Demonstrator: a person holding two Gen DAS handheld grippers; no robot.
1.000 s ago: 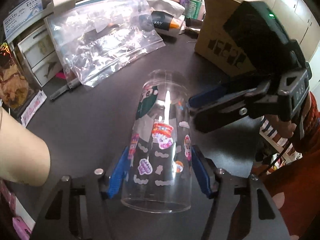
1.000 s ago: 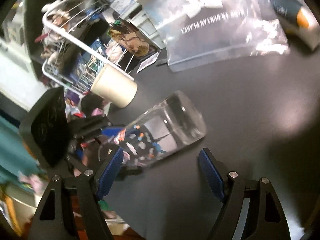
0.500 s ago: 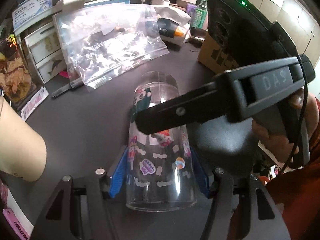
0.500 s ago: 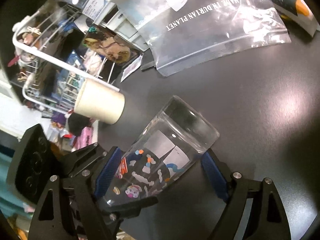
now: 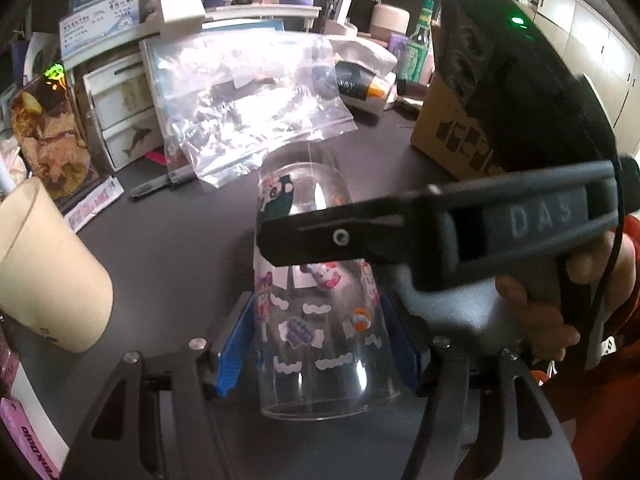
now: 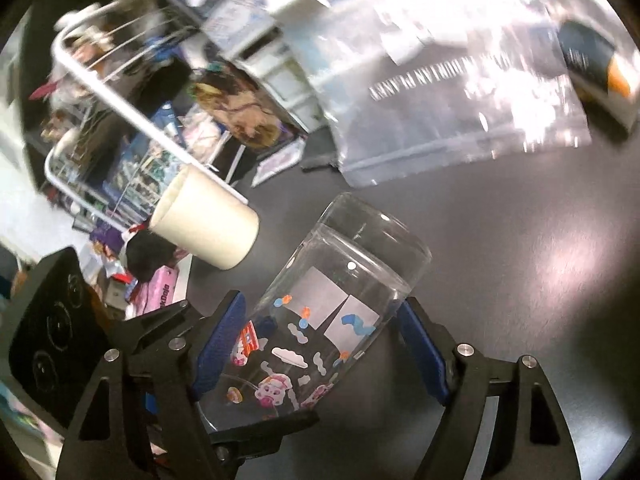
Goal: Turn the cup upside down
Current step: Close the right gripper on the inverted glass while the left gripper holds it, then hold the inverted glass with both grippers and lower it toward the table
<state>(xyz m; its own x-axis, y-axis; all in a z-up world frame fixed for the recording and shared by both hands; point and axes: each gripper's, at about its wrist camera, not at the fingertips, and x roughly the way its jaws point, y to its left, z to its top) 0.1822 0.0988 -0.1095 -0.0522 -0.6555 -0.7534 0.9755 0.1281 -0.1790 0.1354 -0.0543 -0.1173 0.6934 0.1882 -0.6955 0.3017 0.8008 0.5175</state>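
Clear plastic cup printed with cartoon stickers and white clouds, held off the dark bench, tilted, closed base pointing away from the left wrist camera, open rim nearest it. Left claw clamped on the cup: blue pads pressed on both sides of the wall near the rim end.

Right claw straddles the same cup from the other side; its blue fingers flank the cup's mid-body. Left finger looks to touch the wall; right finger sits just beside the wall, contact not clear. Cannot tell whether this claw grips or only brackets. In the left wrist view, the right claw's black body crosses in front of the cup's middle, a hand wrapped on its handle.

Beyond the left claw: zip-lock bag lying on the bench, black pen near its closer edge. Cardboard box ahead and to the right. Beige paper cup on its side to the left, close to the camera.
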